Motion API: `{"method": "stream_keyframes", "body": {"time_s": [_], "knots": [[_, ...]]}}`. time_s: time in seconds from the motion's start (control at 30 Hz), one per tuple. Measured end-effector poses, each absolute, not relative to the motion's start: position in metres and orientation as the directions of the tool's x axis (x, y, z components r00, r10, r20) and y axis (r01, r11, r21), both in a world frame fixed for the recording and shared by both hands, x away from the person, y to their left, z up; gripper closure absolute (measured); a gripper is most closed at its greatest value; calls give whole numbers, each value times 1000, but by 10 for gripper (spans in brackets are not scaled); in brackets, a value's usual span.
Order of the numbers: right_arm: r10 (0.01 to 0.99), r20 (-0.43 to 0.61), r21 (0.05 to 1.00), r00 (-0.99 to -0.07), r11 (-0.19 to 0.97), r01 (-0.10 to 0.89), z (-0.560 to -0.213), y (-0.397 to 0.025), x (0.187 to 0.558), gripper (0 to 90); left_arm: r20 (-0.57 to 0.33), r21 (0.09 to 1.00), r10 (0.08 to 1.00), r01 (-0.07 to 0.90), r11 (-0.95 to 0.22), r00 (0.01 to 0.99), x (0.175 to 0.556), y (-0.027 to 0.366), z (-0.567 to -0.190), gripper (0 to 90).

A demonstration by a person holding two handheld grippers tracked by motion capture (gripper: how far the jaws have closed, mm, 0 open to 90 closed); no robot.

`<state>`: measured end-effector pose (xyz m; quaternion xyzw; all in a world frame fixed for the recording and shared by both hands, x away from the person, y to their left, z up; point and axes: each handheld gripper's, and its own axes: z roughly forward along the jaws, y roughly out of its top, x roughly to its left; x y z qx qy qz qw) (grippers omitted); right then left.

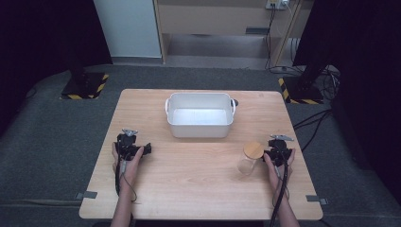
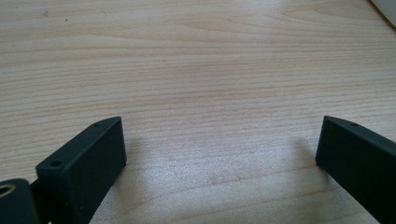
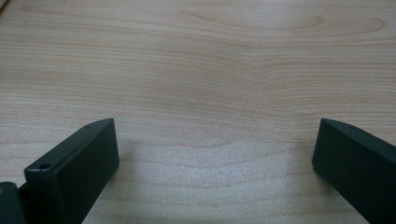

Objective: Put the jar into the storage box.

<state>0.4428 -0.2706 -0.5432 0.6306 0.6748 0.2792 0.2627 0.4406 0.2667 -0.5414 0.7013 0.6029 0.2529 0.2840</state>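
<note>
On the wooden table (image 1: 198, 161) we rested both grippers with jaws spread wide and empty; the lidded glass jar (image 1: 250, 158) stood just beside our right gripper (image 3: 212, 154), near the white tub (image 1: 200, 115). Our left gripper (image 2: 219, 149) lay well apart. We judged a level, centred approach best.

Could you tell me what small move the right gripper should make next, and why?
Probably turn the right gripper toward the glass jar on its left. Its jaws stand wide open over bare table, holding nothing, and the jar, wooden lid on, stands close beside it, nearer than the white tub.
</note>
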Motion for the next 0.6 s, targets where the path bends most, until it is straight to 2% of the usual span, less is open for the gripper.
{"method": "stream_keyframes", "body": {"time_s": [0.6], "knots": [[998,-3,708,-67,49,705,-543,-270,443,8,13,701,990,704,-111,142,441,266,-541,0]]}}
